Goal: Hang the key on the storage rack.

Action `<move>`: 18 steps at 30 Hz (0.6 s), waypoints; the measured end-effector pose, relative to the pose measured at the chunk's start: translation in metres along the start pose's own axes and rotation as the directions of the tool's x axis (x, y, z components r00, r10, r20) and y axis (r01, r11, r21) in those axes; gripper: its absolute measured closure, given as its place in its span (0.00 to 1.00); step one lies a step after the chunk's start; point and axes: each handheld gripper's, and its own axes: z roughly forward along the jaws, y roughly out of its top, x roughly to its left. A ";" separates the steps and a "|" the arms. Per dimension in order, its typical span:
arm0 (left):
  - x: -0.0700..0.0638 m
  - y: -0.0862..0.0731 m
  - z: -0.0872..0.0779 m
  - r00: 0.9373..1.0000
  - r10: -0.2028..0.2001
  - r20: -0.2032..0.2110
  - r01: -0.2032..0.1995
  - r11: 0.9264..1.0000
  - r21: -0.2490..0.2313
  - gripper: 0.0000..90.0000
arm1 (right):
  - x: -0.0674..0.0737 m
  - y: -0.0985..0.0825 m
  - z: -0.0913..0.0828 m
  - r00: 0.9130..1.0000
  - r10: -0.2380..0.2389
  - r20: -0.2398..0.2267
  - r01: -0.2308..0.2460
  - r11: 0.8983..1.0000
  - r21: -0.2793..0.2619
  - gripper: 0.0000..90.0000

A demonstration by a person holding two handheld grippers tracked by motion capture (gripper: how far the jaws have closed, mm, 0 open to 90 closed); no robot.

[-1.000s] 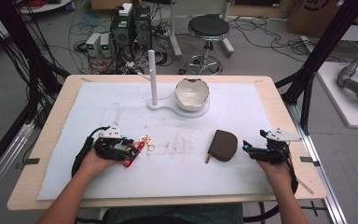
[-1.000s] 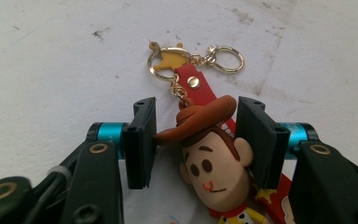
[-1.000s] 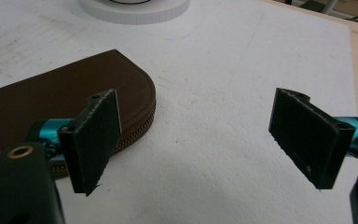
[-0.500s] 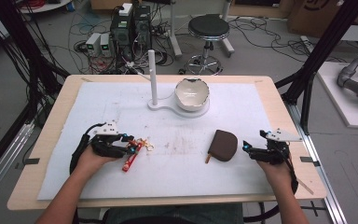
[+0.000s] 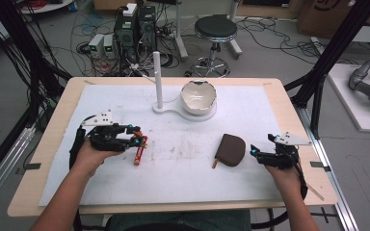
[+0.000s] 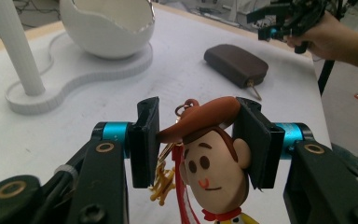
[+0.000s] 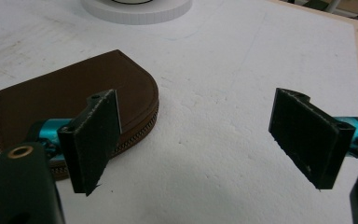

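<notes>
Hanging from the left gripper (image 6: 196, 140), the cowboy-doll keychain (image 6: 209, 163) is now clear of the white mat (image 5: 183, 163), its brown hat brim clamped between the two black pads while the face, red cord and gold charm dangle below; a second ago it lay flat on the mat under that gripper. In the high view the figure (image 5: 139, 149) hangs tilted at the gripper's tip, over the mat's left half. The pick-up appears secured, though a hold on the brim alone looks liable to let the figure swing. Ahead stand the white post stand (image 5: 158, 79) and the cracked-egg bowl (image 5: 198, 96) on one base, the post being the probable place to hang the ring. To the right, the brown zip pouch (image 5: 231, 149) lies untouched. Just beside it, the right gripper (image 7: 196, 135) sits unmoved, jaws wide apart and empty.
</notes>
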 end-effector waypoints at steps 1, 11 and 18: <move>0.002 0.008 -0.002 1.000 0.006 -0.004 -0.006 1.000 -0.015 0.58 | 0.000 0.000 0.000 1.000 -0.001 -0.002 0.001 1.000 0.000 0.19; 0.009 0.045 -0.004 0.999 0.038 -0.021 -0.039 0.999 -0.037 0.58 | 0.000 0.002 0.005 1.000 -0.003 -0.007 0.003 1.000 0.003 0.19; 0.016 0.064 -0.001 0.999 0.040 -0.031 -0.042 0.997 -0.060 0.58 | 0.000 0.002 0.005 1.000 -0.005 -0.006 0.005 1.000 0.000 0.19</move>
